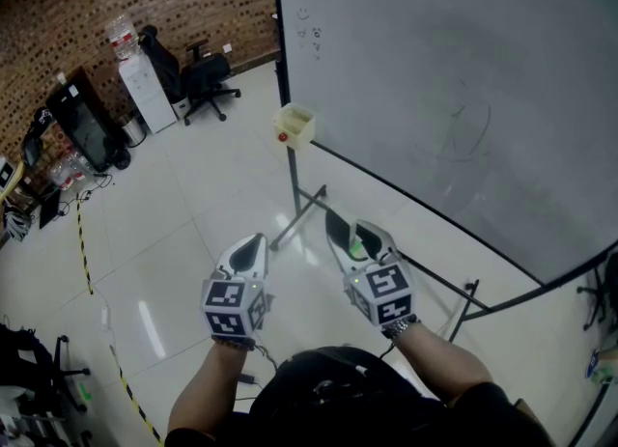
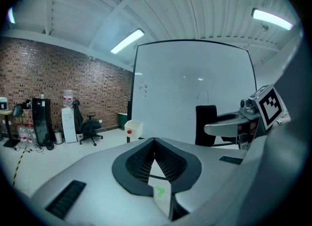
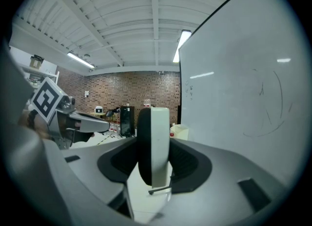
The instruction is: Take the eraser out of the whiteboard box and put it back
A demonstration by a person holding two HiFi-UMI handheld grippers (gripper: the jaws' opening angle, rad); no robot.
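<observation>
In the head view both forearms come up from the bottom edge, side by side near the middle of the frame. Each hand is wrapped around a tool whose marker cube faces us and whose nose points up-frame and a little downward over the white floor (image 1: 174,242). We see the left hand-held gripper (image 1: 255,242) left of centre with its jaws pressed together. Its own view shows the ribbed pads meeting in a closed point with nothing between them. The right hand-held gripper (image 1: 355,235) sits just right of centre, level with the other but apart from it. Its jaws stand moderately wide and are clamped on the eraser (image 3: 157,142). The eraser stands upright on edge between the pads, dark felt on the left and pale body on the right. The whiteboard box (image 1: 294,125) is a cream tray with a red dot. It hangs at the lower left corner of the whiteboard (image 1: 454,78), well up-frame from both tools.
</observation>
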